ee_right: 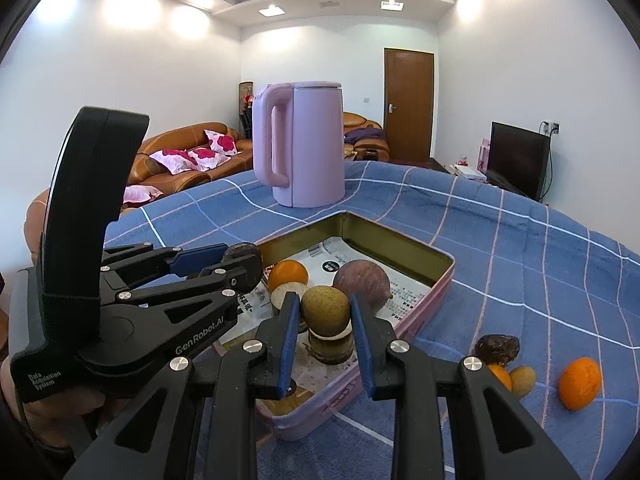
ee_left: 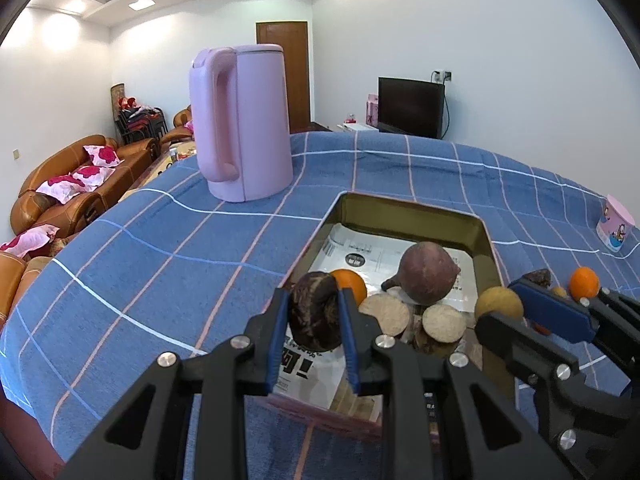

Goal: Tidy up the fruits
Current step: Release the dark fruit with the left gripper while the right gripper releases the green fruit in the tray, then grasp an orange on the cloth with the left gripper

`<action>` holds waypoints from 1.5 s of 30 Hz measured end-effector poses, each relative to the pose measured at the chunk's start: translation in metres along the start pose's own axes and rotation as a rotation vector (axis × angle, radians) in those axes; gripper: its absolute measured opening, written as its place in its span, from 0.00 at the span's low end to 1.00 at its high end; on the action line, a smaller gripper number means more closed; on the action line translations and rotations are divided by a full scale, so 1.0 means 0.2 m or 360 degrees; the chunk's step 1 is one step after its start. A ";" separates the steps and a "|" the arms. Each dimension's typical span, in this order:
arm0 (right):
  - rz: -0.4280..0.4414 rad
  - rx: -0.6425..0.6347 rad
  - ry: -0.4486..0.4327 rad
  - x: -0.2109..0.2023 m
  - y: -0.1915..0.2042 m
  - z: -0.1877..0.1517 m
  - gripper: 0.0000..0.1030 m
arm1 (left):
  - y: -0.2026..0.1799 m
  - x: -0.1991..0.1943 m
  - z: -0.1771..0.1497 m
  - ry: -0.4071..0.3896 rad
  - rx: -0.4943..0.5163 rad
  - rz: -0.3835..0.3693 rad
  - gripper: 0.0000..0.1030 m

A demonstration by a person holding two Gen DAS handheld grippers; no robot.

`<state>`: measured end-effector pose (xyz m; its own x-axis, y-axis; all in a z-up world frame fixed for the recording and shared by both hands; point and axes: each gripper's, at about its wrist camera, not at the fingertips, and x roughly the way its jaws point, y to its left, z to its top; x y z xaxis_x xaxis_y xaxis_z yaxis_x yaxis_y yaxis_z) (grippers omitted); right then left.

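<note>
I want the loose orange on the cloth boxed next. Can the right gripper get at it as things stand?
Probably not yet: the right gripper is shut on a yellowish fruit over the tin. The orange lies unobstructed on the cloth to its right, so once emptied, likely yes.

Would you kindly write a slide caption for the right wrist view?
Right gripper clamps a yellow-green fruit above the pink tin; left gripper holds a dark fruit.

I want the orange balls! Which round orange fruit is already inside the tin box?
The round orange fruit at the near-left end of the pink metal tin, beside the cut pieces. The other oranges lie outside on the blue checked cloth.
</note>
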<state>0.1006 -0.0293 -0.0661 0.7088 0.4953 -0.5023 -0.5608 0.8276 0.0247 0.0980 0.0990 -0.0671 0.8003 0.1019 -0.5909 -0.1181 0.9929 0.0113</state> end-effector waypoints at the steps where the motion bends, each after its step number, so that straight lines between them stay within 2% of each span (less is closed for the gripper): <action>1: 0.0002 -0.0001 0.0001 0.00 0.00 0.00 0.27 | 0.00 0.00 0.00 0.0004 0.0002 -0.0003 0.26; 8: 0.0032 -0.0020 0.0061 0.03 0.02 0.00 0.27 | -0.01 0.03 0.00 0.0051 0.0010 -0.0026 0.27; 11: 0.0034 -0.0019 0.0073 0.03 0.02 0.00 0.27 | -0.02 0.02 0.00 0.0029 0.0023 -0.0026 0.29; 14: 0.0021 0.0005 0.0065 0.02 0.01 0.00 0.29 | -0.02 0.01 -0.01 0.0032 0.0019 -0.0036 0.41; 16: 0.0001 0.0020 0.0049 0.00 -0.01 -0.01 0.38 | -0.03 -0.01 -0.01 0.0011 0.0020 -0.0033 0.57; 18: -0.0024 0.0030 0.0006 -0.06 -0.05 -0.03 0.42 | -0.04 -0.03 0.00 -0.0016 0.0025 -0.0032 0.59; 22: -0.0120 0.0096 -0.0026 -0.18 -0.19 -0.08 0.42 | -0.13 -0.08 0.00 -0.0046 0.0055 -0.0078 0.59; 26: -0.0302 0.0197 -0.0023 -0.31 -0.39 -0.16 0.43 | -0.24 -0.12 0.00 -0.0065 0.0097 -0.0148 0.59; 32: -0.0465 0.0350 -0.0034 -0.46 -0.60 -0.24 0.44 | -0.50 -0.15 0.00 -0.0067 0.0237 -0.0275 0.59; 35: -0.0485 0.0394 -0.0046 -0.48 -0.64 -0.25 0.46 | -0.61 -0.14 0.00 -0.0039 0.0291 -0.0325 0.59; 37: -0.0488 0.0418 -0.0067 -0.51 -0.66 -0.25 0.52 | -0.68 -0.12 0.00 -0.0014 0.0316 -0.0359 0.59; 45: -0.0505 0.0507 -0.0127 -0.56 -0.70 -0.28 0.53 | -0.85 -0.01 -0.02 0.0117 0.0413 -0.0438 0.56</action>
<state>0.0760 -0.2161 -0.0610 0.8622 0.2125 -0.4598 -0.1597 0.9755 0.1513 0.1134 -0.0696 -0.0710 0.7360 -0.1661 -0.6562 0.2556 0.9659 0.0422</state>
